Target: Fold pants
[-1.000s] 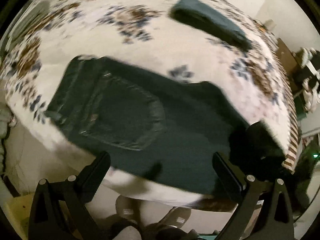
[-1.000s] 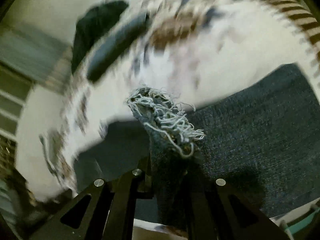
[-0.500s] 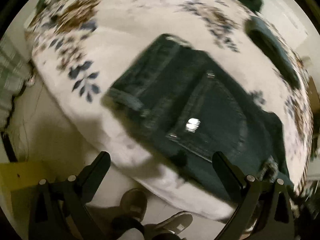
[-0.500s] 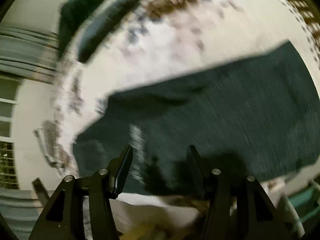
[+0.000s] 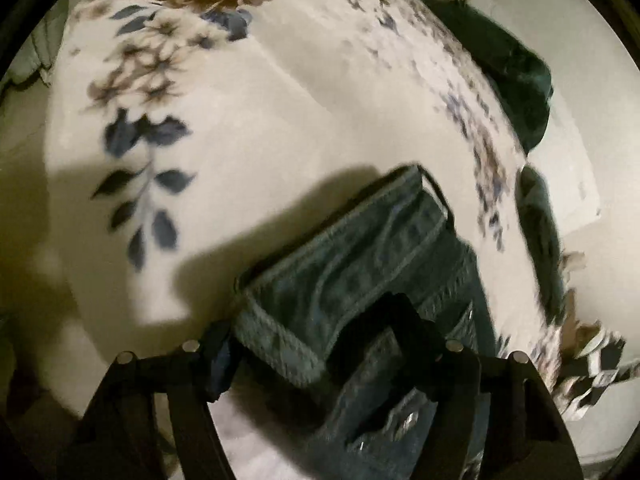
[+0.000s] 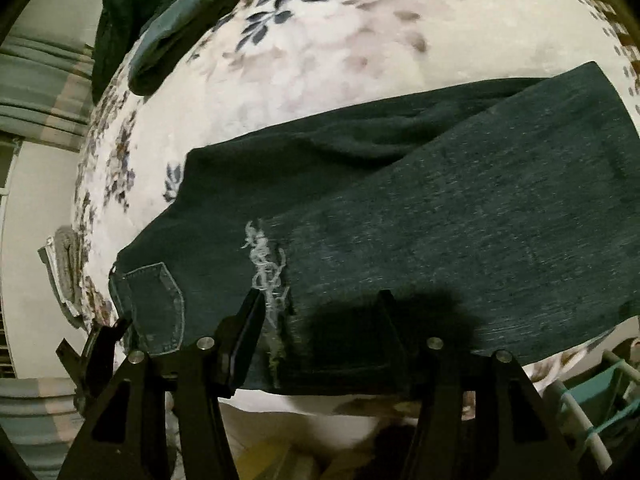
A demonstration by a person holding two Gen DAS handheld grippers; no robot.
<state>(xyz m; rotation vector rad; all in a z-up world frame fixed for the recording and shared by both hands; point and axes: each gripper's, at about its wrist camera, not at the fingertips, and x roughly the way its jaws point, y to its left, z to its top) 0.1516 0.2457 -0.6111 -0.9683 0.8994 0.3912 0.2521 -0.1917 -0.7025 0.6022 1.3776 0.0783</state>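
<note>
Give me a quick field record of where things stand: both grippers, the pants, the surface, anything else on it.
left gripper: closing around the waistband of the jeans, denim between its fingers; full clamp unclear
right gripper: open, fingers spread at the near edge of the jeans by the frayed rip
jeans: dark denim, lying flat and lengthwise across the floral blanket, back pocket facing up
fold state: final folds not yet done
other items: dark green garments at the far edge of the blanket
</note>
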